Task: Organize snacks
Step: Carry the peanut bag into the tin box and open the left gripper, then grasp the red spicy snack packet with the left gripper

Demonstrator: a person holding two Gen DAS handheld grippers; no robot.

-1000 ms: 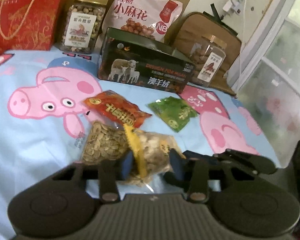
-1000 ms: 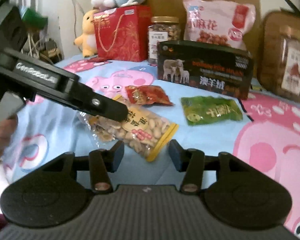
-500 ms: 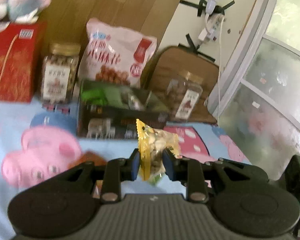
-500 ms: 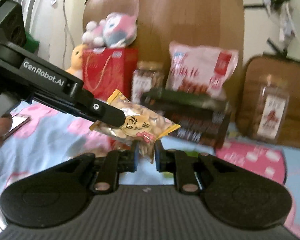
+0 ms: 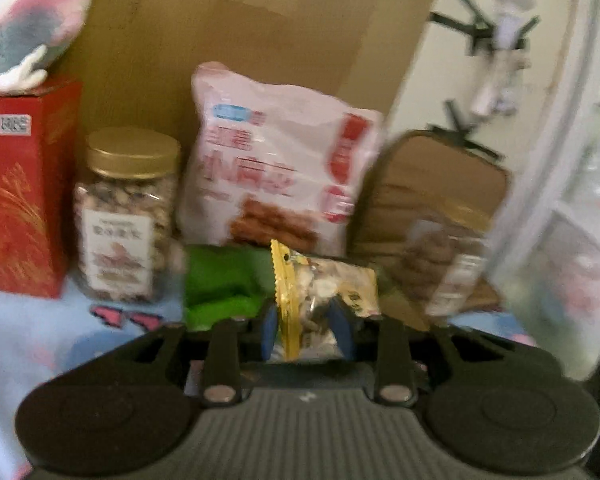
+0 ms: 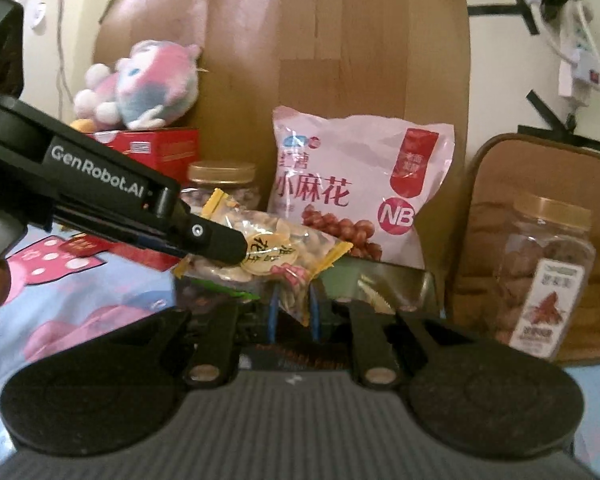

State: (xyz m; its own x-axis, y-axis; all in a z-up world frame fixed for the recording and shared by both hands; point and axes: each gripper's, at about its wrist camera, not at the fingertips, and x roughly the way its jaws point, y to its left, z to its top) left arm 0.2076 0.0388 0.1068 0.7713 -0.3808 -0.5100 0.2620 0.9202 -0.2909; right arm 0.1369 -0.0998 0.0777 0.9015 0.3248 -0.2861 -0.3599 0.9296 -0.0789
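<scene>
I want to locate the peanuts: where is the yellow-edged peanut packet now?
In the right wrist view the peanut packet hangs centre, gripped by both tongs, in front of the pink snack bag and above the open dark box.

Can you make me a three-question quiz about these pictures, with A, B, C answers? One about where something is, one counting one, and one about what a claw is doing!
1. Where does the plush toy sit?
A. on the red box
B. on the floor
C. inside a jar

2. How many gold-lidded jars show in the right wrist view?
A. one
B. two
C. four

3. What is the right claw doing?
A. standing wide open, empty
B. gripping a jar lid
C. pinching the peanut packet

Answers:
1 A, the toy rests on the box's top.
2 B, one stands left of the pink snack bag, one at the far right.
3 C, its blue pads press the packet's lower edge.
</scene>
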